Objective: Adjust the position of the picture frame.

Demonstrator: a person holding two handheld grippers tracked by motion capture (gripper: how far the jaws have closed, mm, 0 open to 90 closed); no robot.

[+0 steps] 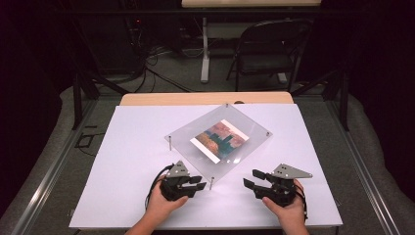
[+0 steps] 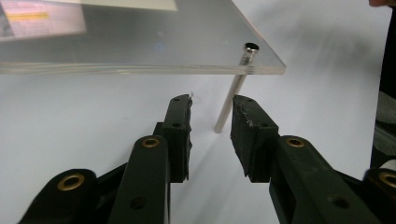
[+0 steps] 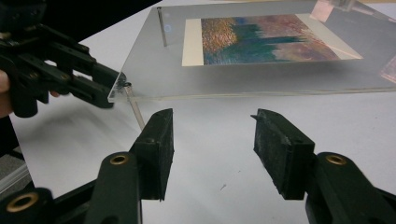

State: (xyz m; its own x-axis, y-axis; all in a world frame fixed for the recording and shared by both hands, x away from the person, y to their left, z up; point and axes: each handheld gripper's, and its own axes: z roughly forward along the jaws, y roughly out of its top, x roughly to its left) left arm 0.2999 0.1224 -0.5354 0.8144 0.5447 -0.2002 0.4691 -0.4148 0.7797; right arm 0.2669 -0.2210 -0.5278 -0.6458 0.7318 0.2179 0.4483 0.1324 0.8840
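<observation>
White board [image 1: 132, 161] covered the wooden table, and behind it the room was dark, with a black folding chair [image 1: 266, 49], a tangle of cables on the grey floor and the pale leg of another table. On the board stood a clear plastic picture frame [image 1: 195, 134] on thin metal legs, turned cornerwise, with a colourful printed picture [image 1: 220, 139] inside it. The left gripper [image 1: 199, 182] sat low by the near corner of the frame; its two black fingers [image 2: 180, 135] were spread a little apart with nothing pinched, and the thin silver corner leg [image 2: 229, 105] stood just past the fingertips, a bit toward the right one. The right gripper [image 1: 252, 178] waited near the frame's near-right edge, its fingers [image 3: 159, 149] spread wide and empty, with that clear edge just ahead of the fingertips. What could go wrong from here, I think: the fingers might bump the thin leg instead of closing around it, and the light frame could slide across the smooth board or tip up on one side. If only one corner got pushed, the whole frame might spin away from the other gripper. A squeeze on the slippery clear edge could also slip off.
</observation>
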